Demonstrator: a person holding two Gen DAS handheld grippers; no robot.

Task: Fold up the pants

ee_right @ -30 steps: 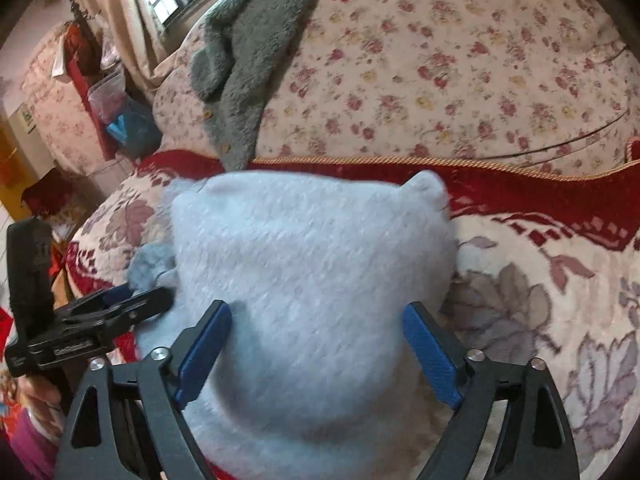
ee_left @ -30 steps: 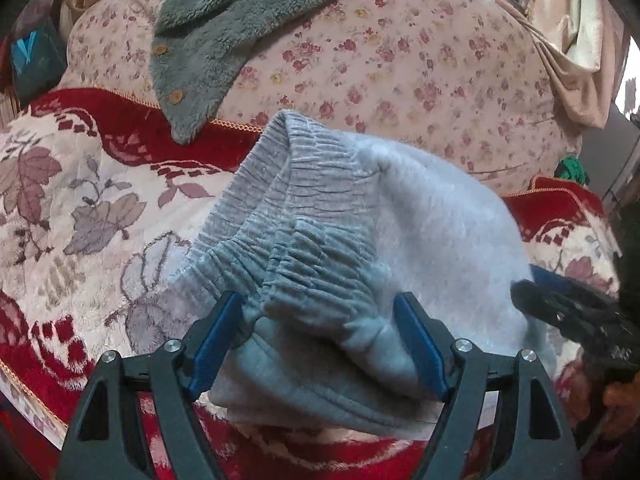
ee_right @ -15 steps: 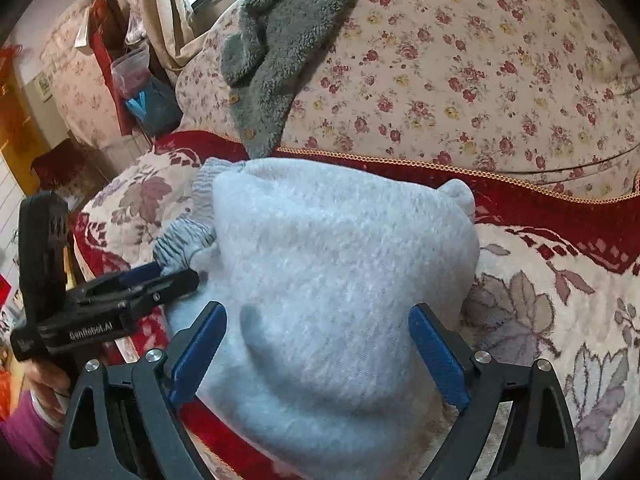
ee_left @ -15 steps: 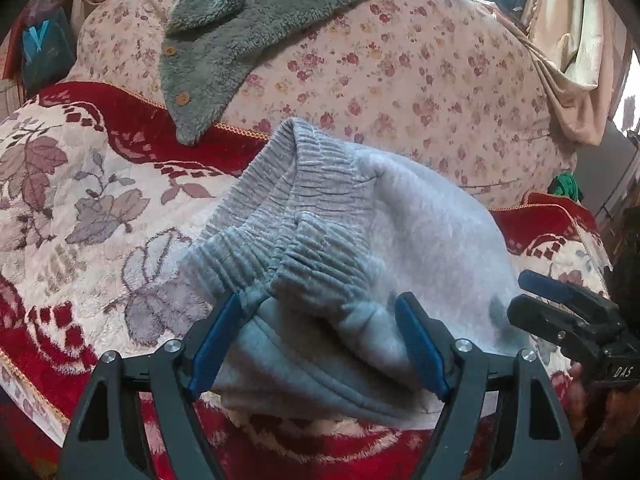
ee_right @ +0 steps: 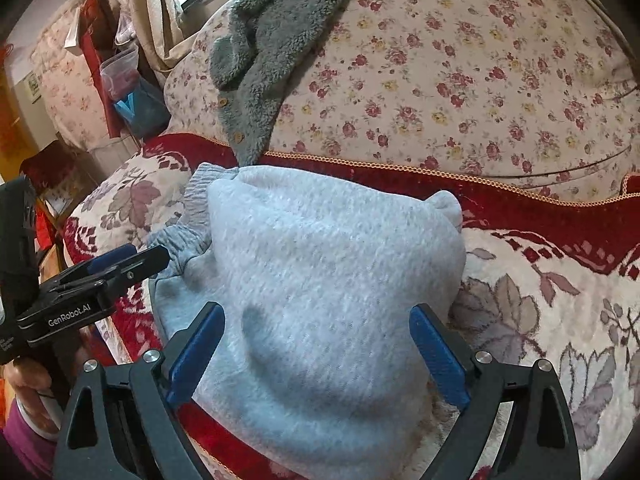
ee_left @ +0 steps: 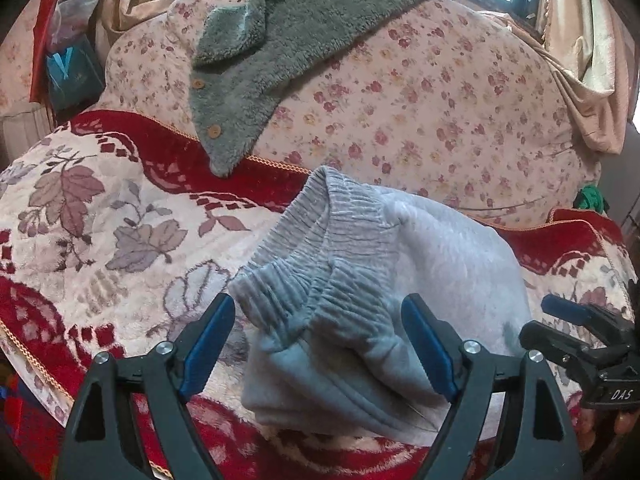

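The grey pants lie folded into a compact bundle on the red floral blanket, so you appear nearly finished. Your left hand-held gripper has just been opening; it spans the waistband without pressing it. Your right hand-held gripper likewise hangs wide, tilted down, empty.

The folded pants are laid on the blanket, before the quilt, over which a fleece garment is draped.
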